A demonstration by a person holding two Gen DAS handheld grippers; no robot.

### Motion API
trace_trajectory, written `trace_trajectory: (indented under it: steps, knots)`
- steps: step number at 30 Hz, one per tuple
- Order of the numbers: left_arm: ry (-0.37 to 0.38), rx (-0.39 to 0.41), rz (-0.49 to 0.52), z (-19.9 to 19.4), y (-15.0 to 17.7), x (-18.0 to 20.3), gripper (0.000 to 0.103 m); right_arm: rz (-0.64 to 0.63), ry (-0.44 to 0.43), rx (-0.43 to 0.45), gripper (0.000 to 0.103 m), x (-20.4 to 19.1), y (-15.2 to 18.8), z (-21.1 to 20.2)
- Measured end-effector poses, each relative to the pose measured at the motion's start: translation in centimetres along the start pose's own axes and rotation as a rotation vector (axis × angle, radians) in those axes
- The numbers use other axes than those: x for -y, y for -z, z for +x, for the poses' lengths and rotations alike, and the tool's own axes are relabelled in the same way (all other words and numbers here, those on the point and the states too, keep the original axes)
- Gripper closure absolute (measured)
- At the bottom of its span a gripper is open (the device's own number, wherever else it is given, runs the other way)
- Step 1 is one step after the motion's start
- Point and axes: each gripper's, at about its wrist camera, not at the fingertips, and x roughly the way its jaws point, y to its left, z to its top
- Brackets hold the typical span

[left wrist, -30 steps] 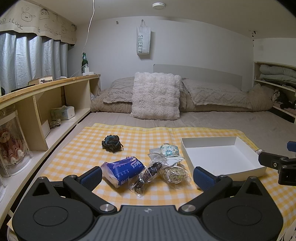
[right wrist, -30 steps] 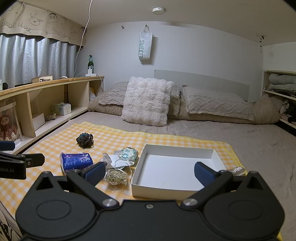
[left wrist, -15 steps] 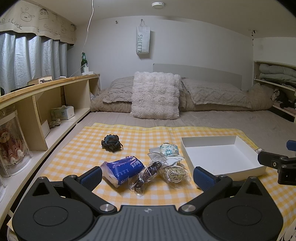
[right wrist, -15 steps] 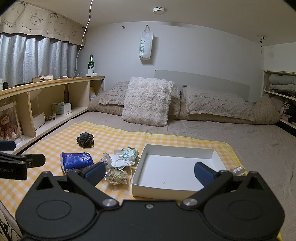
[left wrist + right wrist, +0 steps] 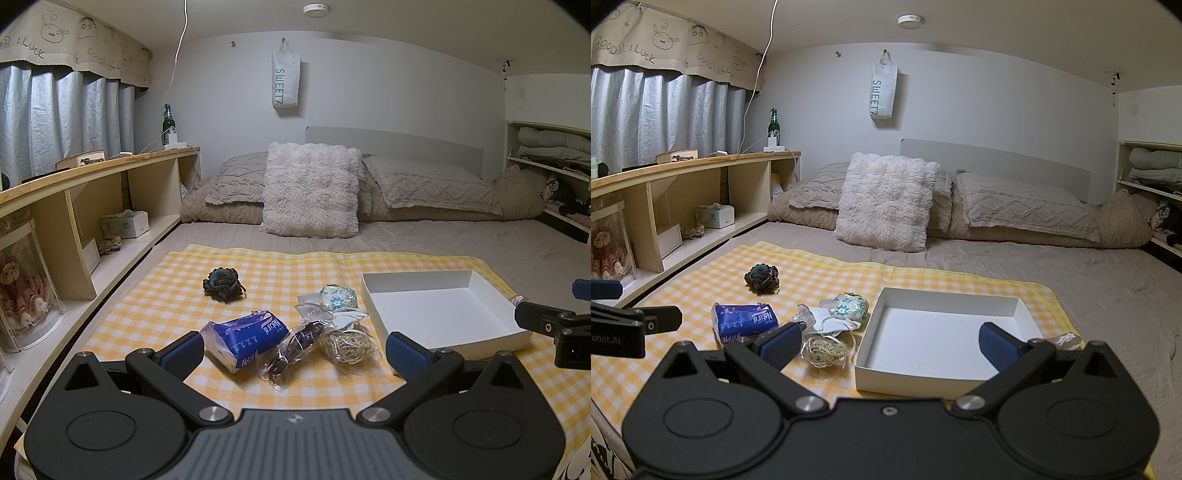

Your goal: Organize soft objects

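The left gripper (image 5: pixel 293 356) is hovering wide open and empty, the blue plastic tissue pack (image 5: pixel 245 338) lying just ahead between its fingers, long axis slanting up to the right. The right gripper (image 5: pixel 886 345), equally spread and empty, is facing the empty white cardboard tray (image 5: pixel 943 336). Farther off, the dark crocheted bundle (image 5: pixel 222 285) is probably yarn. Nothing is visibly differing from earlier.

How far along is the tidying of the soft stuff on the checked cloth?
Nothing looks done: the white box holds nothing. Nothing is in hand either; the left tool and right tool are both open. Left to do: the blue tissue pack, dark crocheted ball, floral pouch and bagged items all lie on the cloth.
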Motion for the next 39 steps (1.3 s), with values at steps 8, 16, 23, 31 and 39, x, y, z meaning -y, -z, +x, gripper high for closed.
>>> trace_trajectory:
  steps: [8, 16, 23, 31, 39]
  knots:
    - [0.000, -0.001, 0.000, 0.0, 0.0, 0.0, 0.000, -0.001, -0.001, 0.001, 0.000, 0.0, 0.0, 0.0]
    - [0.000, -0.001, 0.000, 0.0, 0.0, 0.0, 0.000, -0.001, 0.001, 0.001, 0.000, 0.0, 0.0, 0.0]
    - [0.000, -0.001, 0.001, 0.0, 0.0, 0.0, 0.000, -0.003, 0.001, 0.001, 0.000, -0.2, 0.0, 0.0]
    - [-0.003, -0.002, -0.002, 0.0, 0.6, -0.1, 0.000, -0.006, 0.001, 0.000, 0.000, -0.2, 0.0, -0.1]
    - [0.001, 0.004, 0.004, 0.3, -0.1, -0.5, 0.000, -0.023, -0.046, -0.002, 0.000, 0.0, -1.7, -0.1]
